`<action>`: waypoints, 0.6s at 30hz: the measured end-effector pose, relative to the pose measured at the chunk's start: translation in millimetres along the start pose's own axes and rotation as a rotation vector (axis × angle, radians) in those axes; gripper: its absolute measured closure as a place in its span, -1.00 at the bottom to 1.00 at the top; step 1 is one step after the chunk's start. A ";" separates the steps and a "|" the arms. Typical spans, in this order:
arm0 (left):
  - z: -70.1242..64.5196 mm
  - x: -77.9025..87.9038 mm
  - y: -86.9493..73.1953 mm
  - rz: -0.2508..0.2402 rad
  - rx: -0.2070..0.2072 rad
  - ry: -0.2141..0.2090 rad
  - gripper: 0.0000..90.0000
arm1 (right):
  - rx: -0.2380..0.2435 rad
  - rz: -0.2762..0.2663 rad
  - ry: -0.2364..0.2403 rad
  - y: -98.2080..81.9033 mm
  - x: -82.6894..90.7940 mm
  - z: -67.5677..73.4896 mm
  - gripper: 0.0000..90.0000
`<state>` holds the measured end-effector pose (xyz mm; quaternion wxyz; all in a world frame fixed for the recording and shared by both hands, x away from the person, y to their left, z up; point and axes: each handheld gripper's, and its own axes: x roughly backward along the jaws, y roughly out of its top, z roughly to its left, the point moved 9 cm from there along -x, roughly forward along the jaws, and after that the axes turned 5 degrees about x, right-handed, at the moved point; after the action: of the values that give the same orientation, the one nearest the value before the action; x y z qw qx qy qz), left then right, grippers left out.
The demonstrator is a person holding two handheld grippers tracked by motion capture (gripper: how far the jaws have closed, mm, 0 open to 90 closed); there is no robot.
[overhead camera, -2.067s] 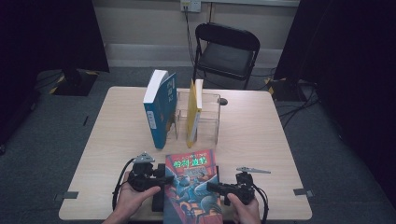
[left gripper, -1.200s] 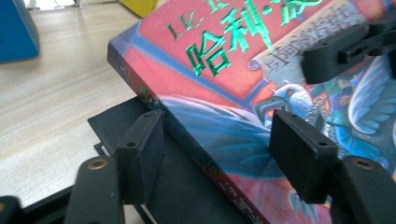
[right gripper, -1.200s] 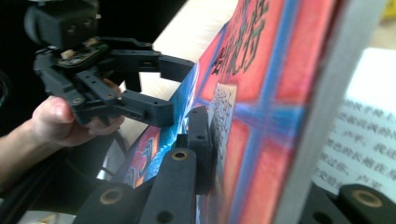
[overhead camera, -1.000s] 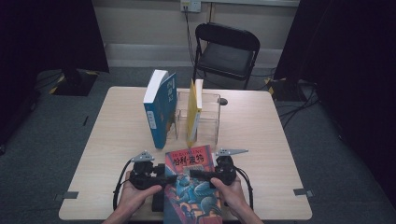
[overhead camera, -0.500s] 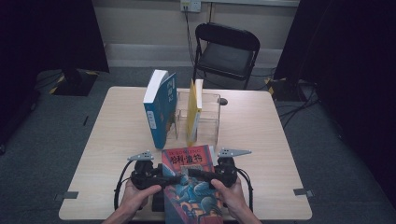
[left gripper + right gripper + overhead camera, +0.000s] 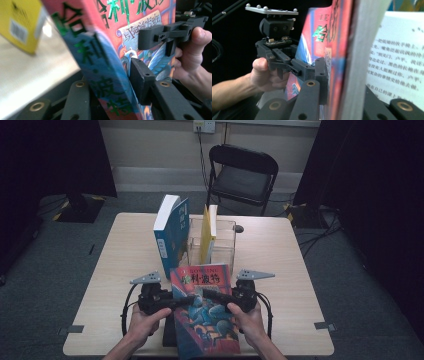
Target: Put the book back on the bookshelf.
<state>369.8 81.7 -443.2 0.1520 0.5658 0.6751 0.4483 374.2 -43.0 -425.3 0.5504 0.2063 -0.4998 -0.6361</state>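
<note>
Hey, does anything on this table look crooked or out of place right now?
The blue book stands outside the clear holder and leans against it rather than upright. The yellow book inside tilts too. Nothing looks spilled or damaged.

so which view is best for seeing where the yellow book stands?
High view: the yellow book stands upright in the clear box, beside the blue book. The left gripper view catches a blurred corner of it; the right gripper view gives no clear sight of it.
</note>
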 end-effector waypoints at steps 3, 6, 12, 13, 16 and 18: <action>-7.0 8.1 21.4 -0.060 -0.064 0.024 0.50 | 0.046 -0.030 -0.012 21.3 1.7 5.3 0.89; -17.3 14.5 40.6 -0.103 -0.178 0.068 0.59 | 0.087 -0.065 -0.027 39.9 4.7 10.5 0.88; -30.3 17.3 38.2 -0.125 -0.322 0.092 0.64 | 0.114 -0.089 0.001 38.4 12.3 17.6 0.74; -33.2 17.7 36.8 -0.125 -0.345 0.095 0.64 | 0.118 -0.095 0.005 36.3 14.4 18.4 0.70; -39.3 18.9 33.1 -0.129 -0.363 0.098 0.64 | 0.127 -0.104 -0.029 35.2 24.4 18.0 0.36; -40.0 20.6 31.2 -0.140 -0.370 0.108 0.64 | 0.140 -0.109 -0.075 36.3 35.6 14.4 0.18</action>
<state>354.5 81.6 -390.6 0.2476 0.4552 0.6261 0.5827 369.5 -65.6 -377.7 0.4802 0.2469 -0.5514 -0.6360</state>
